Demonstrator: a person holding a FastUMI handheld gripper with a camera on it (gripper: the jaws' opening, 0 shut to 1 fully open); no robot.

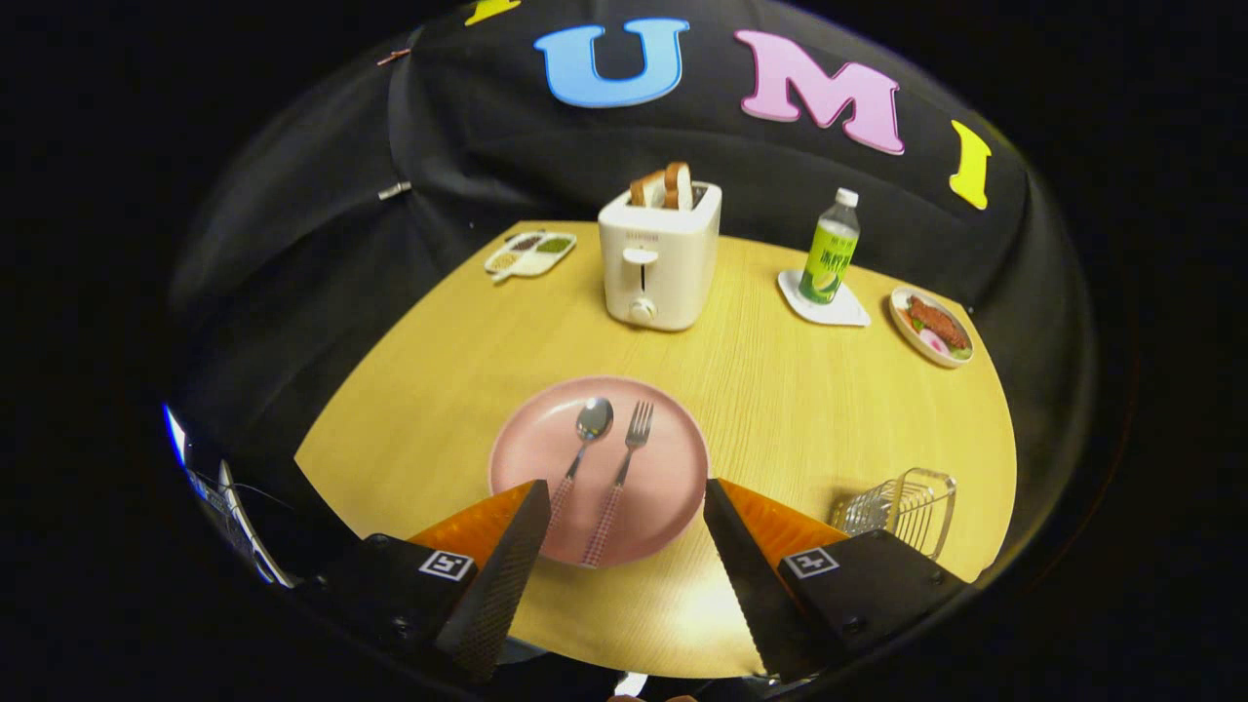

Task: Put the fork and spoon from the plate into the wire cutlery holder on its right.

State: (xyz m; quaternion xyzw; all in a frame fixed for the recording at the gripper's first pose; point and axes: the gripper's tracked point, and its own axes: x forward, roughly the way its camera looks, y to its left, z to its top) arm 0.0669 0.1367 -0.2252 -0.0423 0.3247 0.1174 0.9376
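At the bottom of the frame the gripper (624, 531) hangs above the near edge of the table (799, 409), its jaws spread wide and holding nothing. Between and just beyond the fingertips lies the pink plate (526, 444), low in the centre of the frame. On it the spoon (581, 447) and the fork (622, 473) lie side by side, close but apart, bowl and tines pointing away, patterned handles toward the jaws. The spoon's handle end slips behind the left fingertip.

The first pick looks not yet begun. A good grasp would likely take one handle only, across its width and near the middle; since the two lie so close, the jaws should narrow before descending so the other piece is not nudged.

The holder (902, 507) sits at the lower right of the frame, right of the plate and just behind the right finger, with nothing between plate and holder.

Farther off, well out of the way, stand a toaster (658, 263) with bread at upper centre, a sectioned dish (531, 253) to its left, and a bottle (830, 249) on a coaster and a food plate (934, 327) at upper right.
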